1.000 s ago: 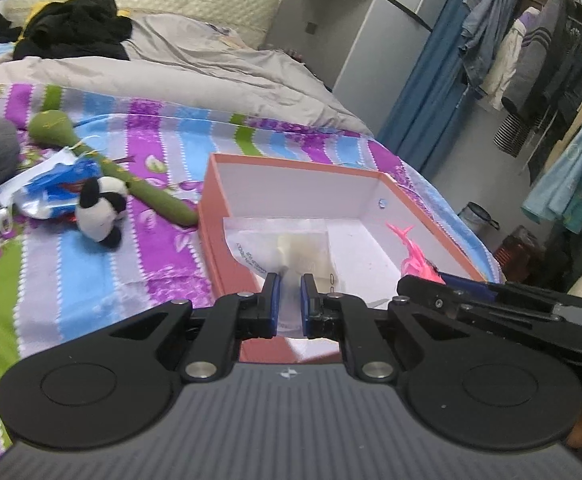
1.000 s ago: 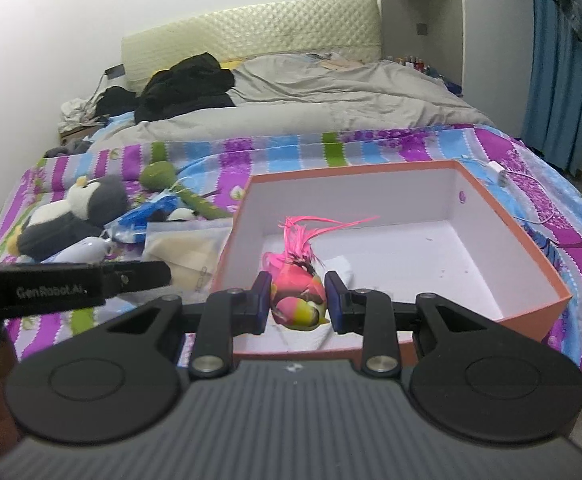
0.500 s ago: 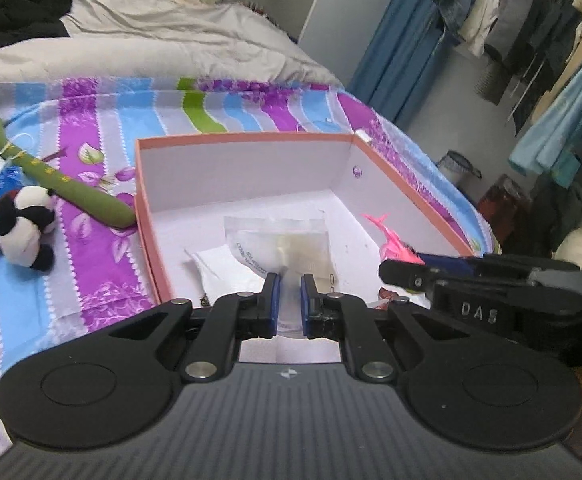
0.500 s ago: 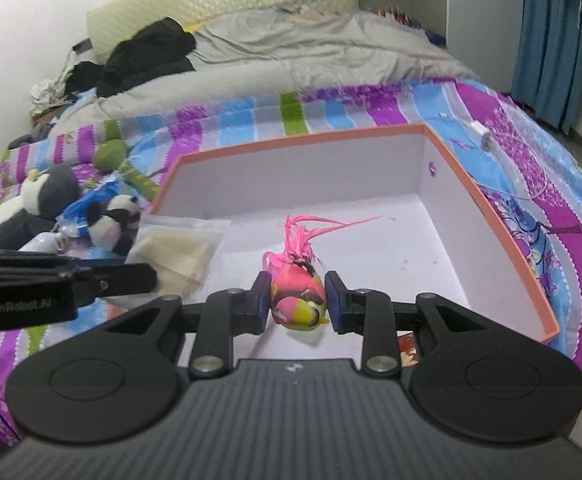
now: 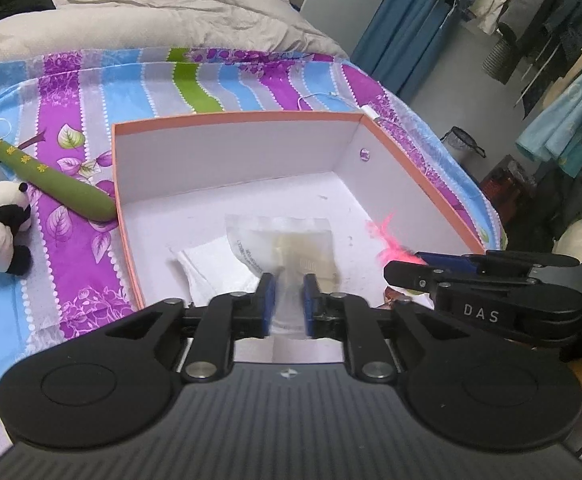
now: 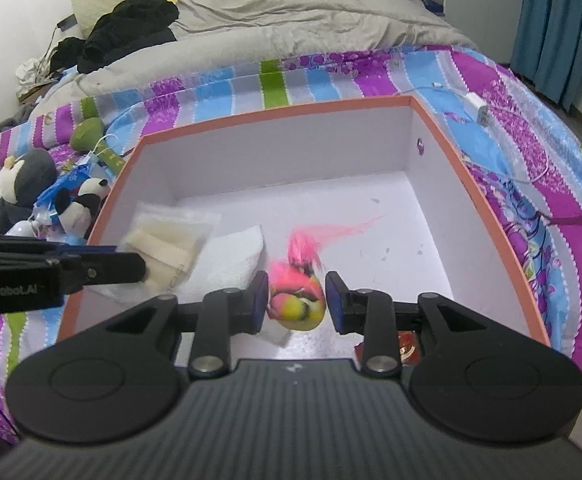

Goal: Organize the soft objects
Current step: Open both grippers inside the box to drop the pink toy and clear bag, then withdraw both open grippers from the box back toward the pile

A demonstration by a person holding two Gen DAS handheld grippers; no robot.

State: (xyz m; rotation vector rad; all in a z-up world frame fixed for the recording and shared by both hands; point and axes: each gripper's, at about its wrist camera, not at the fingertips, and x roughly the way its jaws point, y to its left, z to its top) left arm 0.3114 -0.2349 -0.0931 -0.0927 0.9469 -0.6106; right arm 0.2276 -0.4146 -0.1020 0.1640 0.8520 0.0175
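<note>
Orange-rimmed white box (image 6: 487, 216) — pink-and-yellow toy (image 6: 297, 306) — purple, blue, green striped bedspread (image 5: 91, 88)

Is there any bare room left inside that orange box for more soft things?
Yes. The box floor is bare along its back wall and right wall, beyond the pink toy. The near left corner is crowded: a clear bag and a white packet overlap there. Outside the left wall, a panda and a green plush crowd the bedspread.

The pink-and-yellow toy (image 6: 297, 300) inside the orange-rimmed box (image 6: 487, 208) is motion-blurred, its shape unclear. A red item (image 6: 405, 346) in the box's near corner is mostly hidden behind the right gripper (image 6: 297, 304). The clear bag (image 5: 287, 248) is smeared, its print unreadable.
</note>
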